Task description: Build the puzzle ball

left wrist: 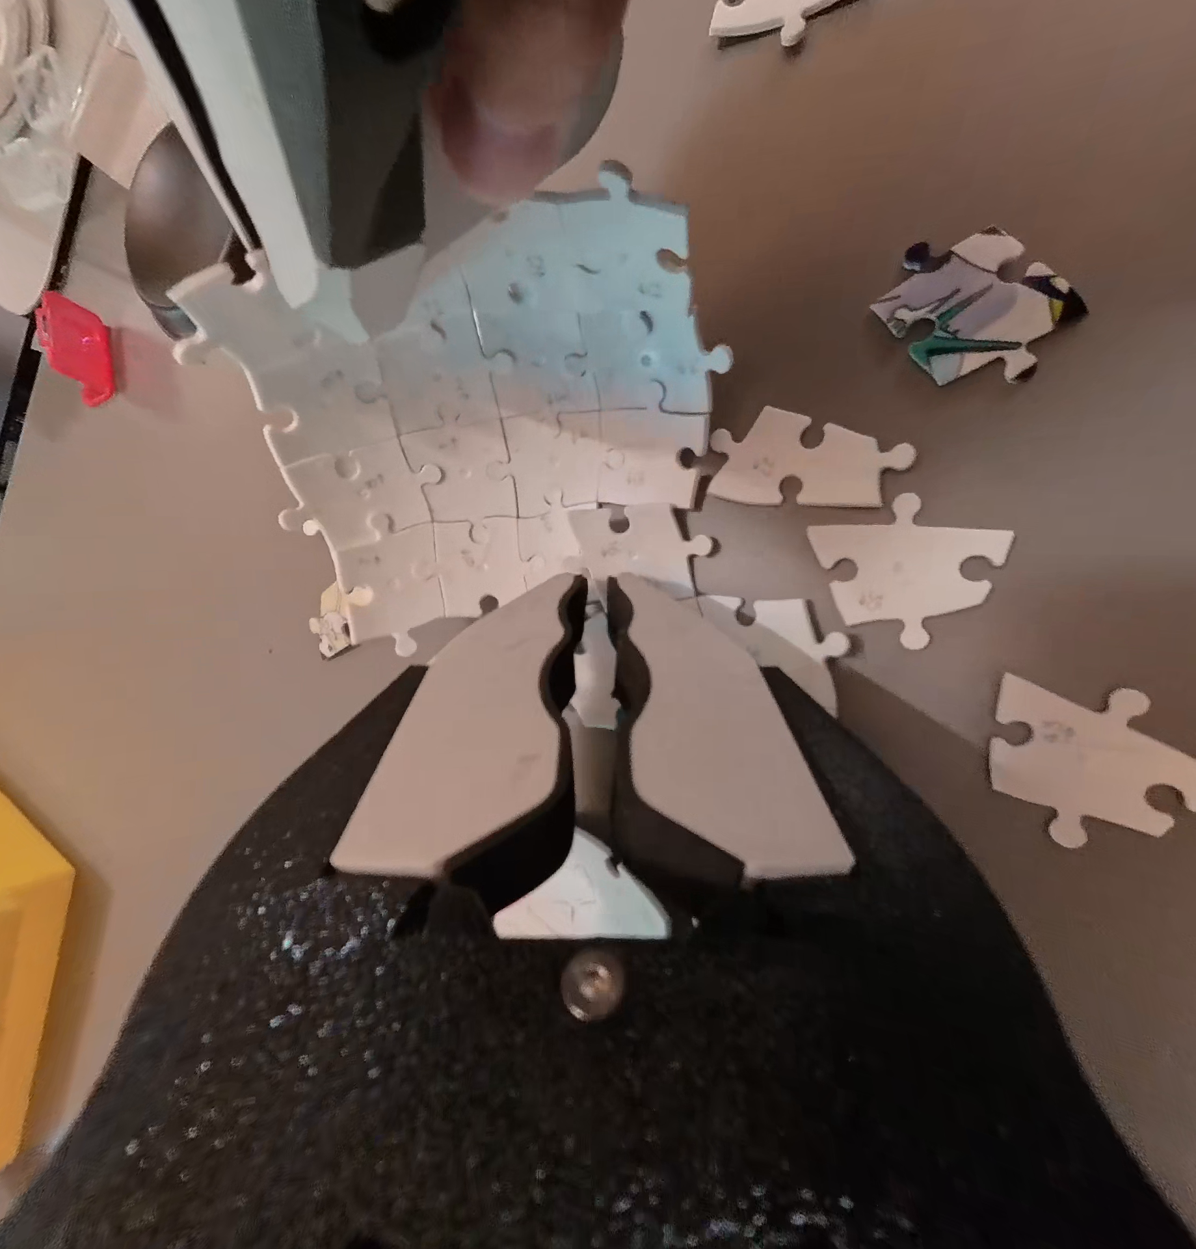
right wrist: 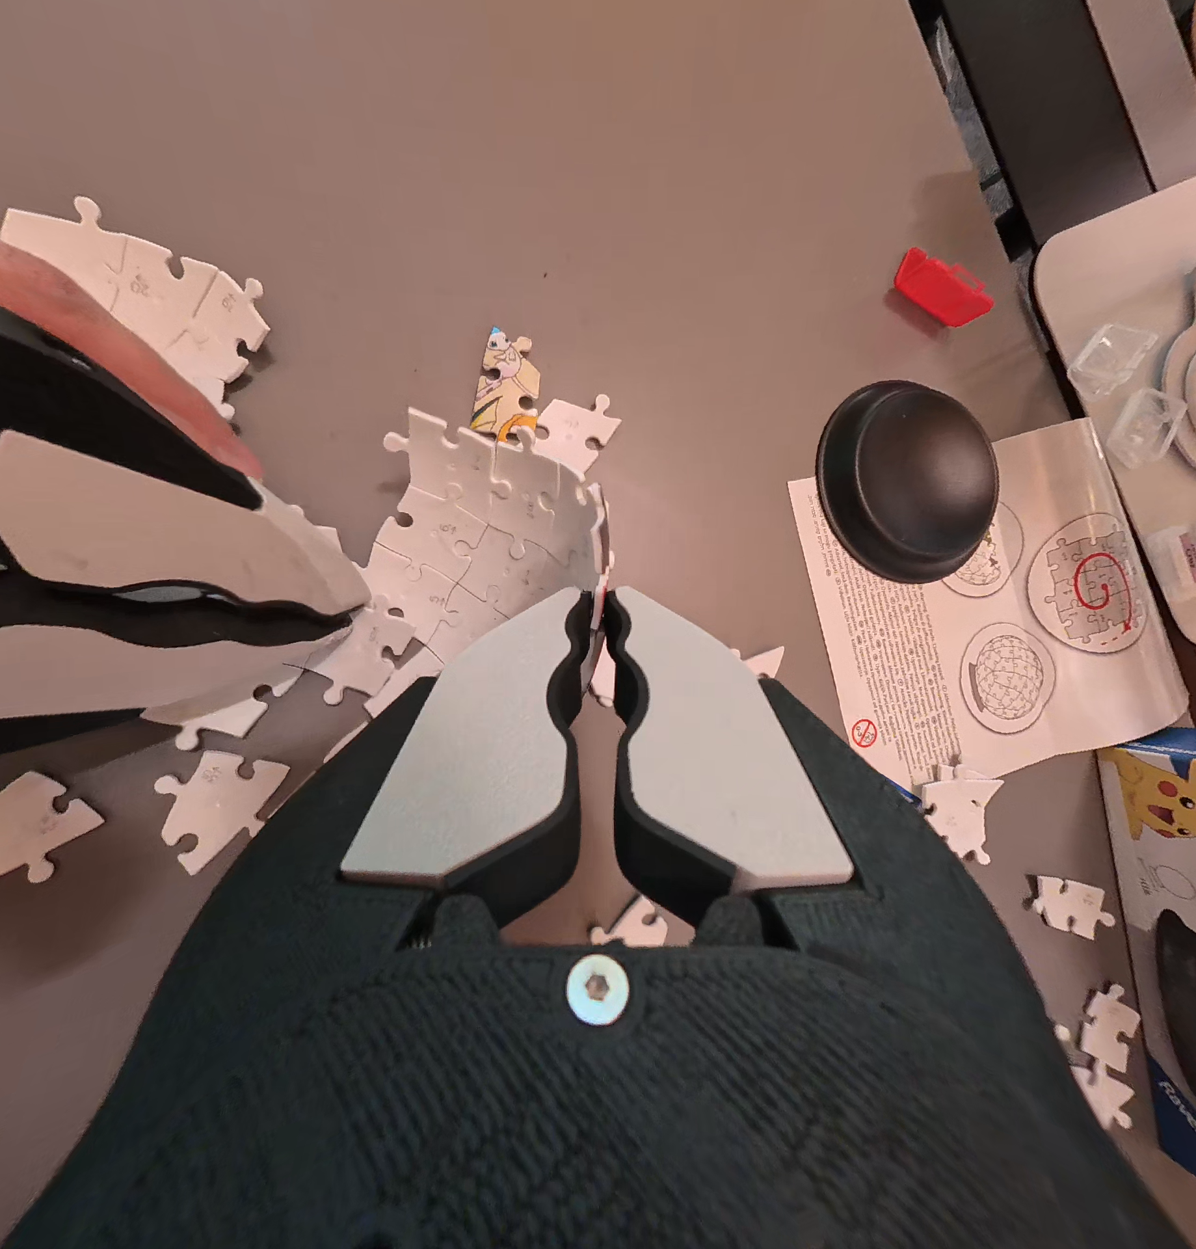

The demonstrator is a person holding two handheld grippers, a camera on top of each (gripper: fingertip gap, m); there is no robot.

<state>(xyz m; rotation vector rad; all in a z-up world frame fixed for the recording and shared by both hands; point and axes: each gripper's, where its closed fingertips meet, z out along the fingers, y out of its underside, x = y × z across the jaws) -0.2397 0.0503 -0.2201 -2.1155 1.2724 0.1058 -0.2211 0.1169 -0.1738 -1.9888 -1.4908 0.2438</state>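
Now you've got both grippers clenched on the curved puzzle shell point(left wrist: 514, 419), left gripper point(left wrist: 596, 586) on its near edge, right gripper point(right wrist: 600, 595) on its rim, loose pieces point(left wrist: 909, 568) lying just right.

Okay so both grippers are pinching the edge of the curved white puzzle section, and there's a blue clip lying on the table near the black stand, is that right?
Not quite: the clip is red, not blue, as the right wrist view shows. The rest holds: the left gripper and the right gripper each pinch an edge of the curved white puzzle section, and the clip lies on the table near the black stand.
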